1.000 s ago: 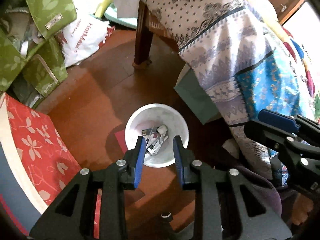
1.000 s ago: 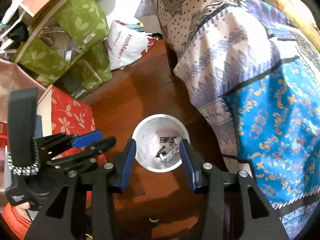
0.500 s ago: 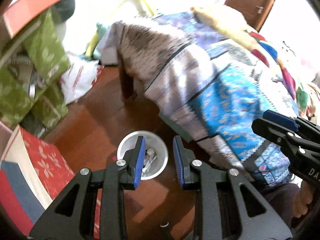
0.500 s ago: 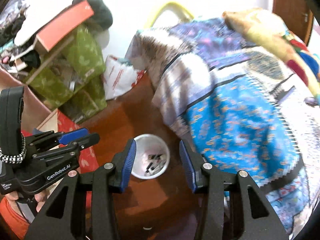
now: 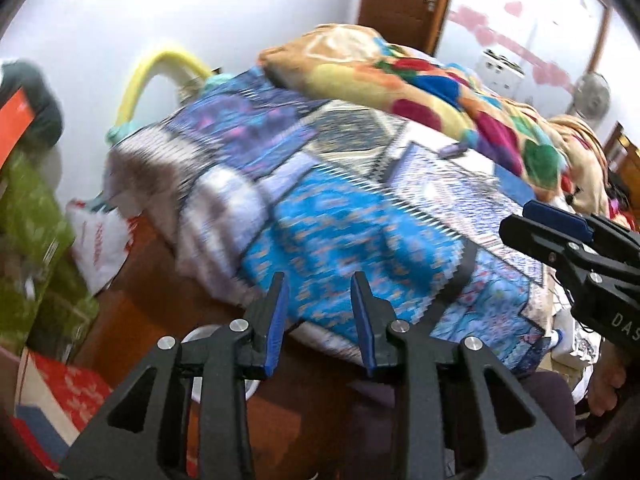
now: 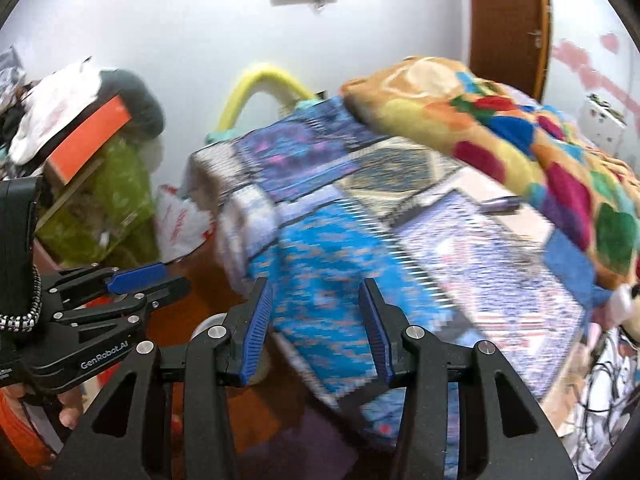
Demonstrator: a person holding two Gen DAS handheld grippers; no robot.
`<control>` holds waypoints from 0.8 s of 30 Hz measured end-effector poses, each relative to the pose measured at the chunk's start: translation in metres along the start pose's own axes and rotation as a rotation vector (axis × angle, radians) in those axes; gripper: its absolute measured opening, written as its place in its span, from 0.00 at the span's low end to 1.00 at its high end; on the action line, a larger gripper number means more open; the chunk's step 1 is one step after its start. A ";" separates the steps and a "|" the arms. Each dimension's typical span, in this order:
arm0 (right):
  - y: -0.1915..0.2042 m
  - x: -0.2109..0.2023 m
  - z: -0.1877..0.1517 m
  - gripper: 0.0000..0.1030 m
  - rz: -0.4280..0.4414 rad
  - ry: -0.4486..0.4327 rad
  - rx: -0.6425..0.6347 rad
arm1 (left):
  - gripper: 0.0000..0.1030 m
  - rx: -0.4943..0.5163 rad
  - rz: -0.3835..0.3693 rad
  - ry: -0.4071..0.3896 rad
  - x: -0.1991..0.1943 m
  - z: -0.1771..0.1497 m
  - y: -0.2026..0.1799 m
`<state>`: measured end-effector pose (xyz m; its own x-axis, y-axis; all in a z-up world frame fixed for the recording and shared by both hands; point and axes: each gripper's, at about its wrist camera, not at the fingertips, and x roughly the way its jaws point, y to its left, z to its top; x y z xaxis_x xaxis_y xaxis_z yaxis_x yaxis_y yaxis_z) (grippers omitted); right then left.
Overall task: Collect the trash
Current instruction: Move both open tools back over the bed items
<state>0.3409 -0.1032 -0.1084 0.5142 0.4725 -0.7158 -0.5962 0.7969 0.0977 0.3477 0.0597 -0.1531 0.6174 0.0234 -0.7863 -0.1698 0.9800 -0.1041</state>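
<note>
Between pickups, the left gripper [image 5: 318, 312] opening and the right gripper [image 6: 316, 320] parted, both empty above the bed [image 5: 360, 216]; next means finding more trash

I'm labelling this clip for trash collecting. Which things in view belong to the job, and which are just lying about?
Job:
- white bin, mostly hidden behind the fingers
- left gripper, jaws opening, nothing between them
- right gripper, open, empty

Lying about:
- patterned bedspread
- colourful blanket
- green bags
- white plastic bag
</note>
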 end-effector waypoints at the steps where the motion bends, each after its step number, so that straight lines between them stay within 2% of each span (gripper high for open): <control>1: -0.012 -0.003 0.000 0.40 -0.017 -0.007 0.011 | 0.32 0.017 -0.010 0.000 0.005 0.006 -0.012; 3: -0.035 -0.005 0.000 0.40 -0.041 -0.007 0.039 | 0.36 0.040 -0.020 -0.004 0.012 0.015 -0.028; 6: -0.064 -0.008 -0.001 0.40 -0.066 -0.006 0.076 | 0.49 0.057 -0.047 -0.019 0.025 0.028 -0.050; 7: -0.077 -0.008 -0.002 0.43 -0.085 -0.010 0.088 | 0.50 0.066 -0.056 -0.025 0.031 0.034 -0.058; 10: -0.107 -0.008 -0.003 0.71 -0.137 -0.030 0.125 | 0.50 0.108 -0.074 -0.025 0.047 0.048 -0.079; 11: -0.114 -0.007 -0.004 0.77 -0.142 -0.037 0.136 | 0.51 0.128 -0.077 -0.026 0.053 0.053 -0.088; 14: -0.142 0.001 -0.005 0.80 -0.155 -0.033 0.172 | 0.53 0.182 -0.091 -0.028 0.072 0.068 -0.110; 24: -0.219 0.062 -0.004 0.80 -0.207 0.034 0.265 | 0.55 0.246 -0.165 0.016 0.145 0.111 -0.152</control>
<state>0.5006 -0.2495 -0.1770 0.5839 0.2810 -0.7616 -0.2982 0.9469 0.1207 0.5483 -0.0642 -0.1842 0.6083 -0.1419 -0.7809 0.1246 0.9888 -0.0825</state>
